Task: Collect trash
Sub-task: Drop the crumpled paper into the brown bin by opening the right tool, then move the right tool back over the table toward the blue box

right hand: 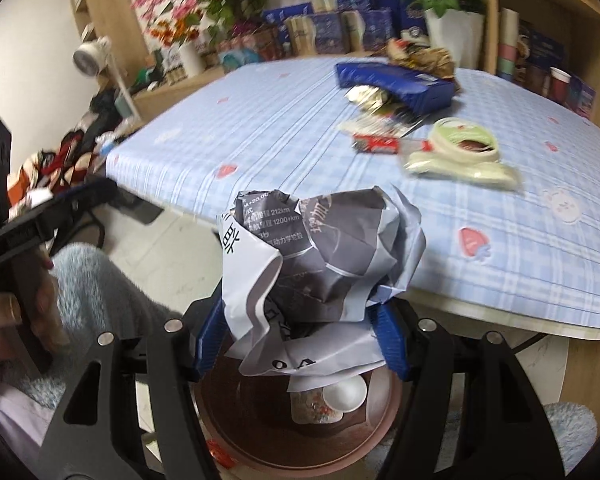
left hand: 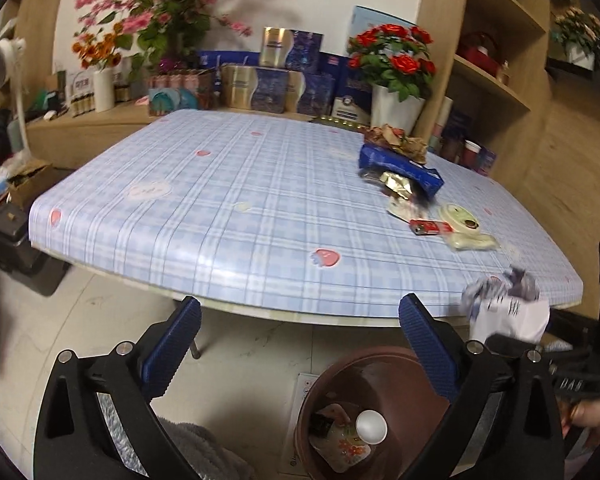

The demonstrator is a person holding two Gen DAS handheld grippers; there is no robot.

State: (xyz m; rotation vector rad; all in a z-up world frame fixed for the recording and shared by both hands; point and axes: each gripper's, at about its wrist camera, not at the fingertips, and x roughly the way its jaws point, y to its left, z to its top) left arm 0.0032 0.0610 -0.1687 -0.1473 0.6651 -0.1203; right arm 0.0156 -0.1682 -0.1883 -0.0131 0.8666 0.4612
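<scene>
My right gripper [right hand: 300, 340] is shut on a crumpled grey-and-white printed paper [right hand: 320, 260], held right over a brown trash bin [right hand: 260, 440]. In the left wrist view the same paper [left hand: 508, 312] hangs at the right, near the table corner. My left gripper [left hand: 300, 344] stands wide open with nothing between its blue pads, above the floor and the bin [left hand: 400, 376]. Inside the bin lie a white cup [left hand: 371, 426] and some wrappers. On the table sit a blue box [left hand: 400, 164], a gold wrapper [left hand: 398, 184], a red packet [left hand: 428, 227] and a green-lidded tub [left hand: 460, 216].
The table [left hand: 220, 208] has a blue checked cloth, and its near edge is just beyond my left fingers. Flower pots [left hand: 396, 104], boxes and shelves line the back. A fan [left hand: 4, 60] and clutter stand on the floor at left. A hand in a fuzzy sleeve [right hand: 100, 280] is at lower left.
</scene>
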